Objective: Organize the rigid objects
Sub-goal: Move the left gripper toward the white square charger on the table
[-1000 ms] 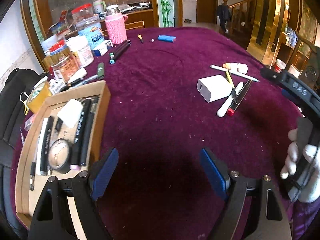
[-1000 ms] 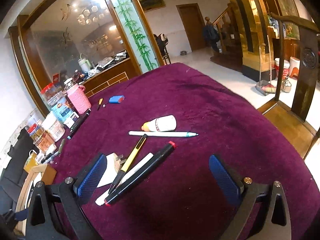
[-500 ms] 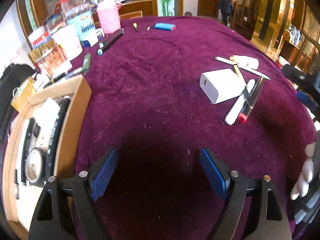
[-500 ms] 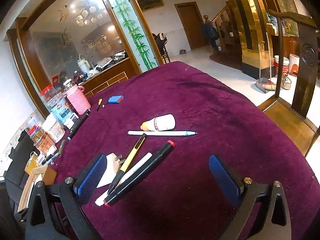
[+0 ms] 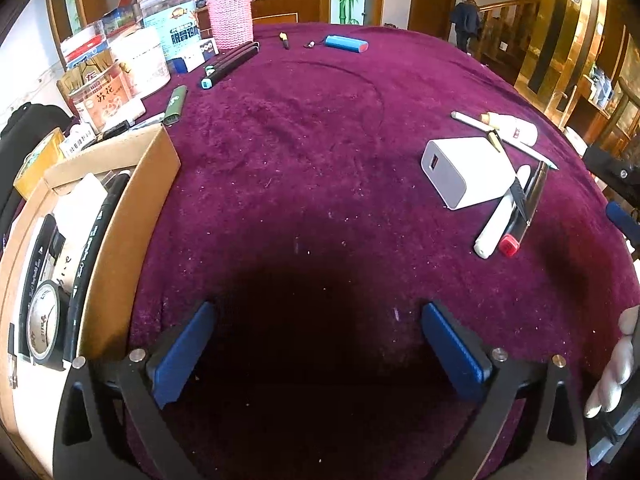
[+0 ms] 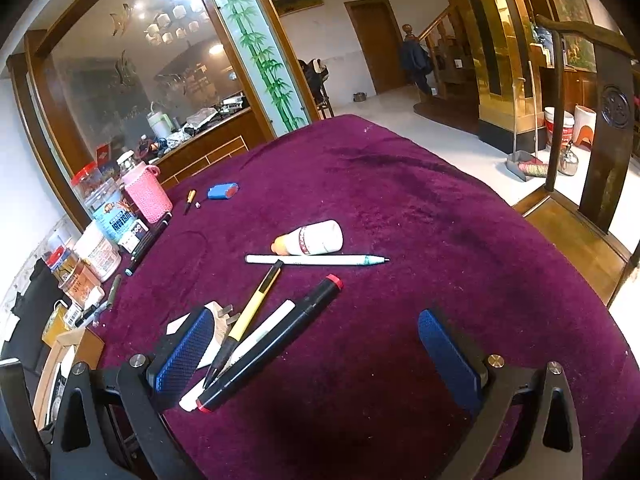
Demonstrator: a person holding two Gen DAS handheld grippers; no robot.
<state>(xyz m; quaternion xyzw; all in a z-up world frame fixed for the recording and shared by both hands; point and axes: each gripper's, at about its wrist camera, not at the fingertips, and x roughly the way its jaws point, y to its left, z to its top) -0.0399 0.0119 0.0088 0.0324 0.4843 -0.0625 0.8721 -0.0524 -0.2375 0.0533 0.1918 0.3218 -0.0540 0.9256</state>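
My left gripper (image 5: 318,350) is open and empty, low over the purple cloth, right of a cardboard tray (image 5: 132,216) that holds markers and a tape roll. A white charger (image 5: 466,172) lies ahead to the right with a white marker (image 5: 498,220) and a black red-capped marker (image 5: 524,208) beside it. My right gripper (image 6: 316,354) is open and empty over the same pile: black red-capped marker (image 6: 276,340), yellow-black pen (image 6: 250,314), white pen (image 6: 316,260), small white bottle (image 6: 314,238).
Jars (image 5: 152,54) and a pink knitted cup (image 5: 232,20) stand at the table's far left. Black markers (image 5: 230,64), a green lighter (image 5: 176,106) and a blue case (image 5: 346,43) lie near them. A wooden chair (image 6: 600,128) stands past the table's right edge.
My left gripper has moved right and forward, away from the tray and closer to the charger. My right gripper has barely moved. Both stay open.
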